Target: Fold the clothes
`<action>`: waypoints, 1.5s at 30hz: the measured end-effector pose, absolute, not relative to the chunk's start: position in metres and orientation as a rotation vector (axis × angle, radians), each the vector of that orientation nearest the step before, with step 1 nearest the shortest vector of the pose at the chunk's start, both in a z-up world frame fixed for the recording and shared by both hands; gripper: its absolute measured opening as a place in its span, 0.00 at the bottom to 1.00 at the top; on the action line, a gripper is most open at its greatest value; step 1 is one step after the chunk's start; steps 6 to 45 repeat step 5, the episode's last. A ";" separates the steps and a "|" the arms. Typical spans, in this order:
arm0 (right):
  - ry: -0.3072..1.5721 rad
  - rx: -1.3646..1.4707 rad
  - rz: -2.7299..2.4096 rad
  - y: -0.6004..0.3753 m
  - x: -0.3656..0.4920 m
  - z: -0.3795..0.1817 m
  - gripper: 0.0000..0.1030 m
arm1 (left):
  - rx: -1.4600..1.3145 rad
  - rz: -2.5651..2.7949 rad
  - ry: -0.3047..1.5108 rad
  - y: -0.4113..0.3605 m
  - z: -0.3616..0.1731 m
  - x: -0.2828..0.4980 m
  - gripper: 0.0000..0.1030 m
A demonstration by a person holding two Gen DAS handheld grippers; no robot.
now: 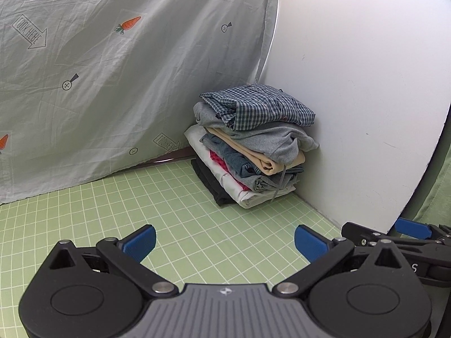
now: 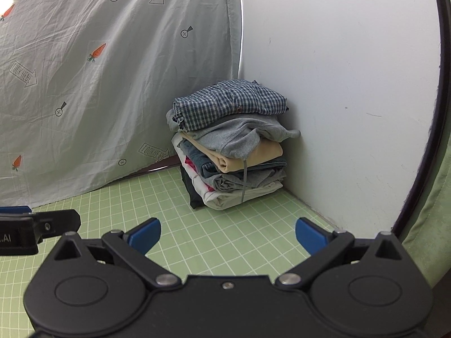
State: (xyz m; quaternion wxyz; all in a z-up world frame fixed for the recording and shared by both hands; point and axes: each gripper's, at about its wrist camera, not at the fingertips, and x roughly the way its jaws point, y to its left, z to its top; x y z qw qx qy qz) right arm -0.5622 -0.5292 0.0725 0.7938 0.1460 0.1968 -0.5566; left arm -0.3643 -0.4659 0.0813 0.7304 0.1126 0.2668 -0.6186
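Observation:
A stack of folded clothes (image 1: pixel 251 146) (image 2: pixel 229 146) sits in the far corner of the green grid mat (image 1: pixel 174 211) (image 2: pixel 225 233), against the white wall. A blue checked shirt (image 1: pixel 259 105) (image 2: pixel 229 104) lies on top, over grey, beige, blue, pink, white and black garments. My left gripper (image 1: pixel 225 242) is open over bare mat, well short of the stack, with nothing between its blue fingertips. My right gripper (image 2: pixel 228 236) is also open and empty, at a similar distance. Each gripper shows at the edge of the other's view.
A pale sheet (image 1: pixel 112 70) (image 2: pixel 98 84) printed with carrots and arrows hangs along the back. A white wall (image 1: pixel 352 98) (image 2: pixel 338 98) closes the right side. Green fabric (image 2: pixel 428 225) lies beyond the wall's curved edge at the right.

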 end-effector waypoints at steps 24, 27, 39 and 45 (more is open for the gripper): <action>0.439 0.306 -1.190 -0.518 -0.560 0.071 1.00 | 0.227 -1.359 0.598 -0.459 0.082 -0.361 1.00; 0.439 0.306 -1.190 -0.518 -0.560 0.071 1.00 | 0.227 -1.359 0.598 -0.459 0.082 -0.361 1.00; 0.439 0.306 -1.190 -0.518 -0.560 0.071 1.00 | 0.227 -1.359 0.598 -0.459 0.082 -0.361 1.00; 0.439 0.306 -1.190 -0.518 -0.560 0.071 1.00 | 0.227 -1.359 0.598 -0.459 0.082 -0.361 1.00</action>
